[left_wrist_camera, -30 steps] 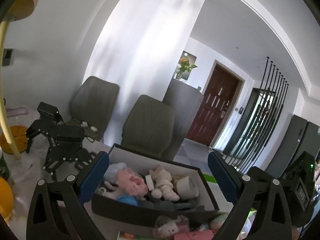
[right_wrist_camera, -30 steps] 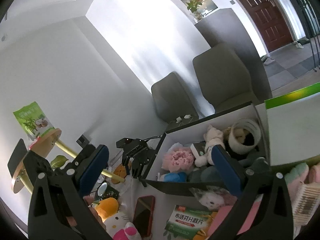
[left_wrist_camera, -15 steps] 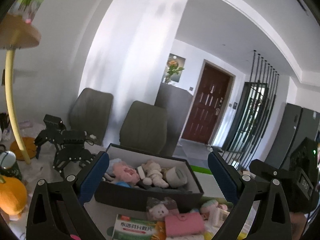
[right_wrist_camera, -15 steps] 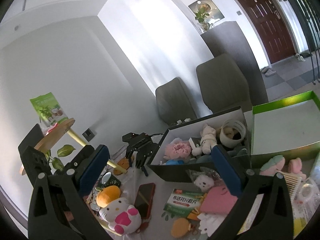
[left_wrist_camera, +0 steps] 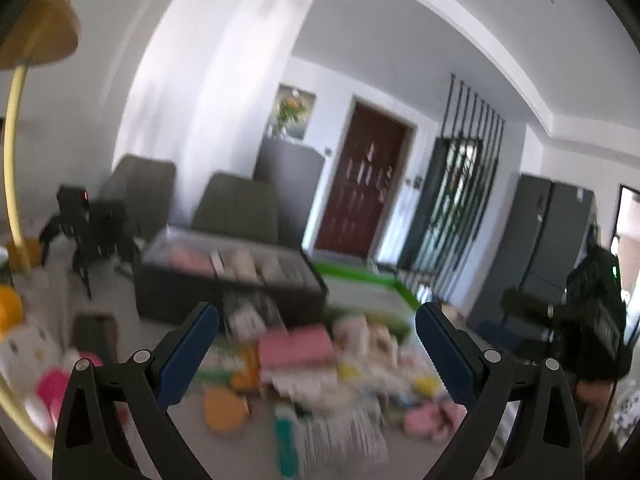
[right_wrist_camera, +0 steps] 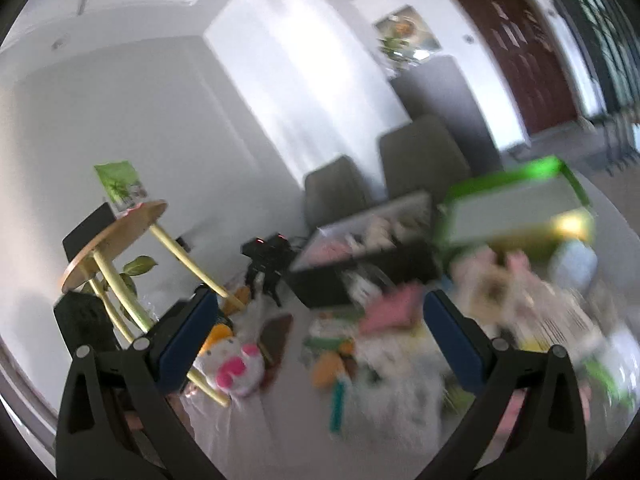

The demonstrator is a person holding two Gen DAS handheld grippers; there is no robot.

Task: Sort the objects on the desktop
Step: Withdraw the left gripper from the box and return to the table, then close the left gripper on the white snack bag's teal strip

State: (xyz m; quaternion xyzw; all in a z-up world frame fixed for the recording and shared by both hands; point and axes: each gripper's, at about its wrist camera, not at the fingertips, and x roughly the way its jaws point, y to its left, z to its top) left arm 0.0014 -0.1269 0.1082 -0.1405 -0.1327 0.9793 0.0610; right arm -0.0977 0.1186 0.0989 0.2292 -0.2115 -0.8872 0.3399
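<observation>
Both views are blurred by motion. My left gripper [left_wrist_camera: 316, 322] is open and empty, held well back above a scatter of small items on the table. A dark box [left_wrist_camera: 228, 280] filled with soft toys stands beyond them, with a green-edged box [left_wrist_camera: 360, 292] to its right. A pink wallet [left_wrist_camera: 296, 346] lies between my fingers' line of sight. My right gripper [right_wrist_camera: 320, 312] is also open and empty. It faces the same dark box [right_wrist_camera: 360, 260], the green box [right_wrist_camera: 516, 204], the pink wallet [right_wrist_camera: 390, 310] and a white and pink plush [right_wrist_camera: 232, 364].
A black spider-like robot toy [left_wrist_camera: 88, 228] stands left of the dark box. A dark phone [right_wrist_camera: 276, 336] lies by the plush. A round wooden stand on yellow legs [right_wrist_camera: 116, 232] rises at the left. Two grey chairs [left_wrist_camera: 236, 208] sit behind the table.
Both grippers have pulled back and up from the dark box, so more of the cluttered table shows. The views have become blurred. Both stay open.
</observation>
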